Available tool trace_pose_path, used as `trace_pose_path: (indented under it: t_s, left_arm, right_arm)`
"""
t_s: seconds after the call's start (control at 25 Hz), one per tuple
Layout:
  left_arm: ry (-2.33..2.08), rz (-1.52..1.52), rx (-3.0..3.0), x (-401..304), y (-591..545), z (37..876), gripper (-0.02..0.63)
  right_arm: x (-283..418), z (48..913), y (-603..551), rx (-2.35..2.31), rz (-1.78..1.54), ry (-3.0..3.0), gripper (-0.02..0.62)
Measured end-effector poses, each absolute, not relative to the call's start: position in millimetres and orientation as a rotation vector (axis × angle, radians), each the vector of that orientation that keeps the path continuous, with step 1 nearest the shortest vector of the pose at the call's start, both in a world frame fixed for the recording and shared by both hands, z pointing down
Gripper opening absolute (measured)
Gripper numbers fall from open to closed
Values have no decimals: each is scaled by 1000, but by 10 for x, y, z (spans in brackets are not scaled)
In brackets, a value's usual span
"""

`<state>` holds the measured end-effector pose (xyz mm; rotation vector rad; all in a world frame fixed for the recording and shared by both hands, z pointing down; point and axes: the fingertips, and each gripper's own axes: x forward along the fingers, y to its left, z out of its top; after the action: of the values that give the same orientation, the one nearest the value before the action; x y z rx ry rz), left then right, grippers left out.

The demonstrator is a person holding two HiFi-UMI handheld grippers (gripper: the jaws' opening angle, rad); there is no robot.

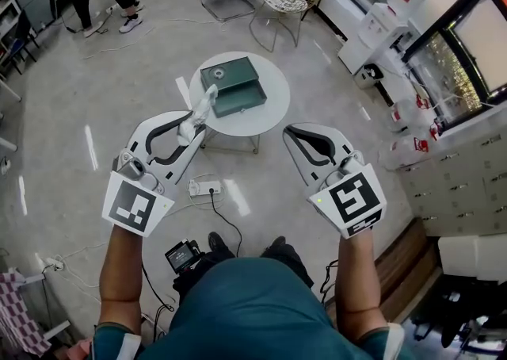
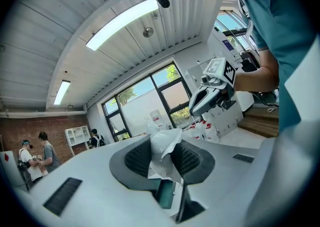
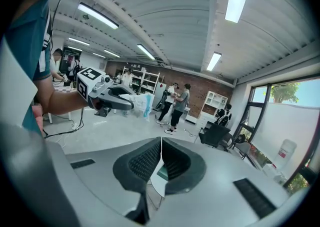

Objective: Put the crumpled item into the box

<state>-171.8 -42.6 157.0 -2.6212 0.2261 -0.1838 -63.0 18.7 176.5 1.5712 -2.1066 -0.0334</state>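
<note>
White and thin, the crumpled white wad (image 1: 196, 115) is creased all over. It is bunched into a narrow, upright twist that flares at the top, and whether it is paper or plastic film cannot be told. In the right gripper view it has a faint bluish cast (image 3: 140, 104).

The left gripper (image 1: 191, 132) has it. In the left gripper view the ribbed dark pads press on the wad (image 2: 163, 147) from both sides. The jaws stand only as far apart as the wad is thick. Loose folds stick out above the pads and hang down behind them.

In the head view the wad is in the air over the pale floor (image 1: 71, 105). Its top overlaps the near edge of the round white table (image 1: 273, 81), just short of the dark green metal box (image 1: 234, 86). The box sits near the middle of the table with a small round fitting on its upper face. The wad is not in the box.

The right gripper (image 1: 290, 132) hangs well apart from the left one, off the table's right side. Its jaws are closed pad against pad with nothing between them (image 3: 161, 157).

A white power strip (image 1: 205, 188) with a black cable lies on the floor between the grippers.
</note>
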Motion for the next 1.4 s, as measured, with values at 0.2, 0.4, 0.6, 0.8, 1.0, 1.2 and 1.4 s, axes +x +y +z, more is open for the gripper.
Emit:
trace_pose_path:
  t_s: [0.2, 0.4, 0.6, 0.8, 1.0, 1.2, 1.4]
  left_arm:
    - [259, -198, -2614, -1739, -661, 1630, 115]
    - [349, -242, -2637, -1566, -973, 1748, 115]
    - [455, -327, -2636, -1407, -1360, 1848, 114]
    - [552, -380, -2604, -1081, -1670, 1820, 114]
    - [649, -421, -2584, -797, -1943, 1854, 114]
    - [724, -458, -2570, -519, -2087, 1932, 114]
    - [758, -479, -2547, -313, -2234, 1923, 114]
  right_arm:
    - [-620, 1847, -14, 1526, -49, -2120, 38]
    - [-373, 1947, -392, 1464, -44, -2169, 38]
    - [-178, 2038, -953, 1368, -51, -2253, 38]
    - [123, 2050, -1460, 1269, -77, -2339, 38]
    - [394, 2115, -1830, 1183, -77, -2401, 38]
    - [681, 2194, -2034, 1128, -59, -2439, 38]
    - [909, 2218, -2227, 1089, -102, -2470, 38]
